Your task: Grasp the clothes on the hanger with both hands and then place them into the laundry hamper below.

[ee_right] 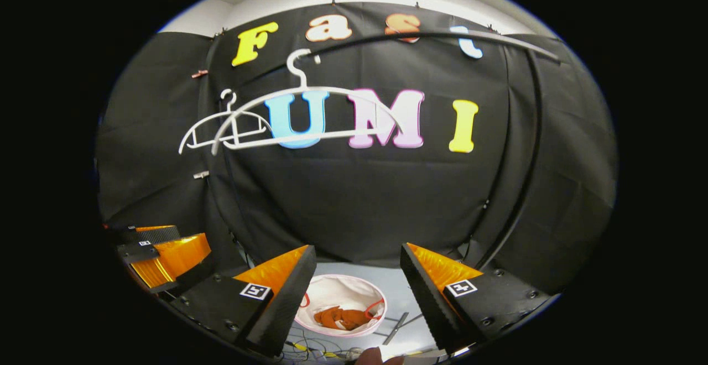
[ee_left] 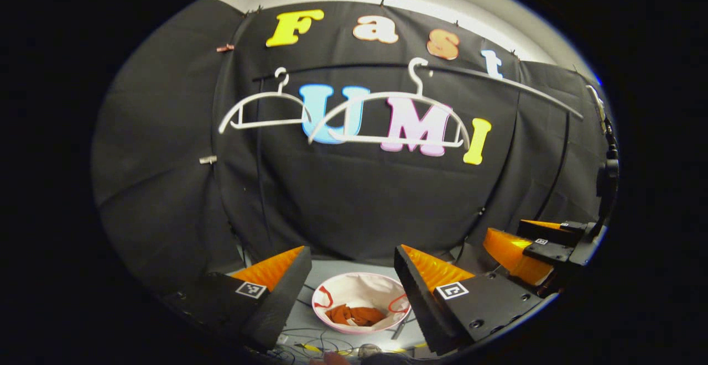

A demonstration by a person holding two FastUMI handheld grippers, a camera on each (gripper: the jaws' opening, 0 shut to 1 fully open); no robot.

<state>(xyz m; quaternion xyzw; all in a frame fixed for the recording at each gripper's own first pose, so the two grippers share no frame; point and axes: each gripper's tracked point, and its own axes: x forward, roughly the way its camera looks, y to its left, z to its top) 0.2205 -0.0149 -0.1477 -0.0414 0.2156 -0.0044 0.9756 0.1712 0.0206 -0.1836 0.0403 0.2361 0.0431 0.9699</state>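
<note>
Jaws wide on both grippers; orange clothes (ee_left: 354, 315) in hamper (ee_left: 381, 285); bare hangers (ee_left: 387, 121) overhead.

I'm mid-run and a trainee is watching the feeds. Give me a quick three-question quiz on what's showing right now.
1. True or false: both white hangers on the rail are bare.
2. Where is the orange garment? A) on a hanger B) in the laundry hamper C) between the jaws
3. Fill in: the jaws of the left gripper and right gripper stand ____.

Key: 1 true; 2 B; 3 open, holding nothing.
</note>
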